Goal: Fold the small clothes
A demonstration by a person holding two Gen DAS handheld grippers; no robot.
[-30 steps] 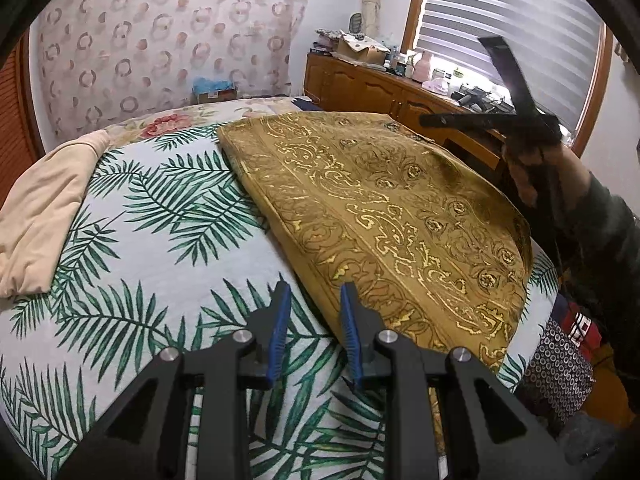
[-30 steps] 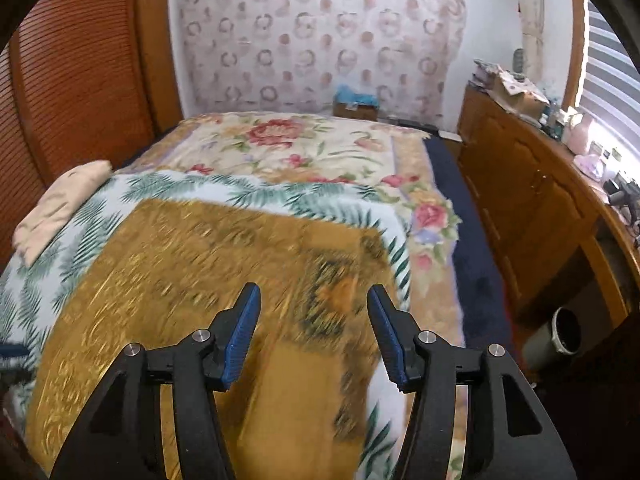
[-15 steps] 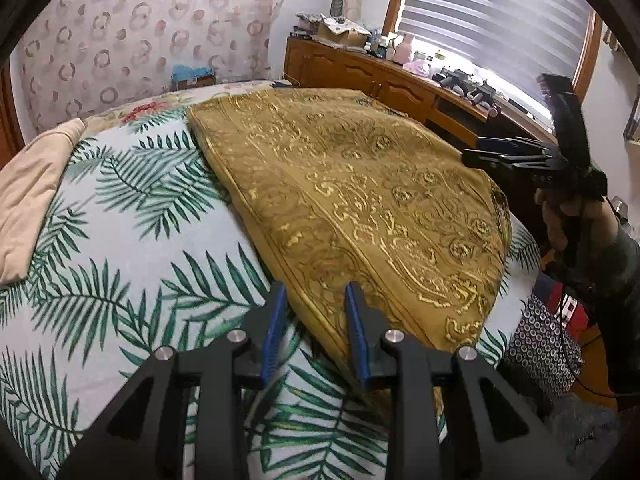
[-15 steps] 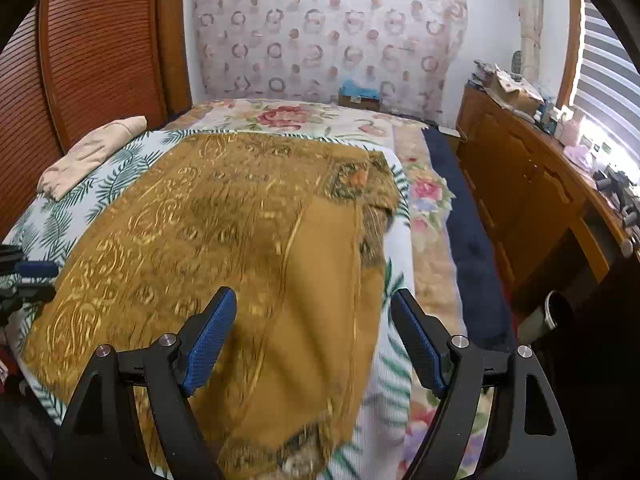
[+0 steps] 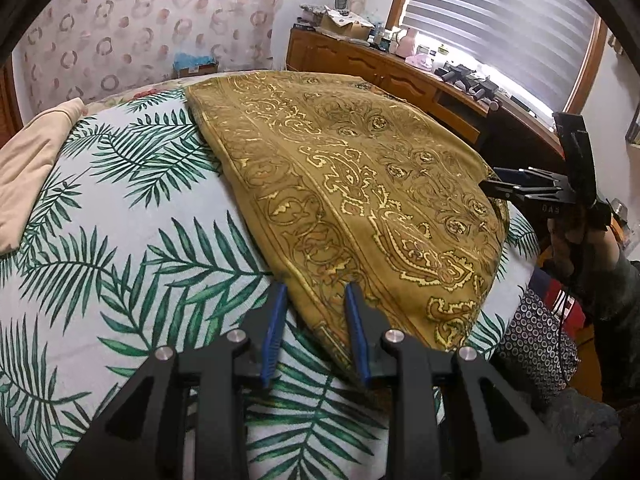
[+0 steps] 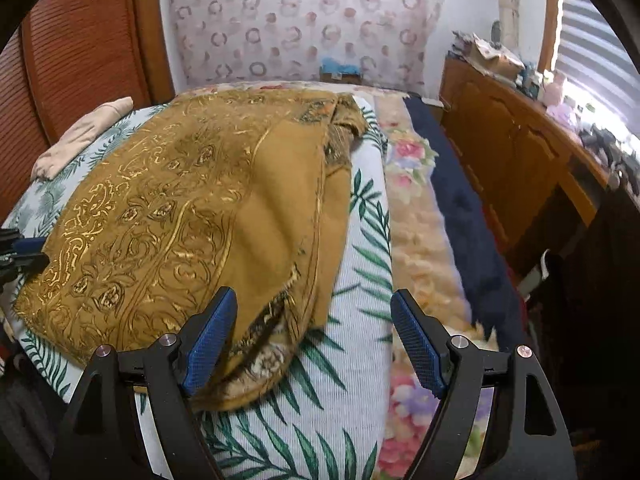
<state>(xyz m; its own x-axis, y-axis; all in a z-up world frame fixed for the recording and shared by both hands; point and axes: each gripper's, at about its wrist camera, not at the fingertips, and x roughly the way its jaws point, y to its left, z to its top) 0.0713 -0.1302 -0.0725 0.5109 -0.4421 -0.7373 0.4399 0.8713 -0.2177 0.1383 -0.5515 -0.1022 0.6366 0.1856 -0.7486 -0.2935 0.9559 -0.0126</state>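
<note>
A mustard-gold cloth with gold scroll pattern (image 5: 360, 184) lies spread on the palm-leaf bedspread (image 5: 120, 240); it also shows in the right wrist view (image 6: 192, 208), with one side folded over to show its plain underside. My left gripper (image 5: 314, 332) is open, its blue pads astride the cloth's near edge, holding nothing. My right gripper (image 6: 312, 340) is wide open and empty just above the cloth's near corner. The right gripper also shows in the left wrist view (image 5: 520, 190) at the cloth's right edge.
A folded beige garment (image 5: 28, 168) lies at the bed's left side. A wooden dresser (image 5: 400, 76) with clutter stands under the window. A floral quilt and dark blue blanket (image 6: 460, 220) lie to the right of the bedspread. Patterned fabrics (image 5: 536, 340) hang off the bed's right edge.
My right gripper has opened wider and dropped closer to the cloth's near corner. My left gripper has moved forward and lower onto the cloth's edge.
</note>
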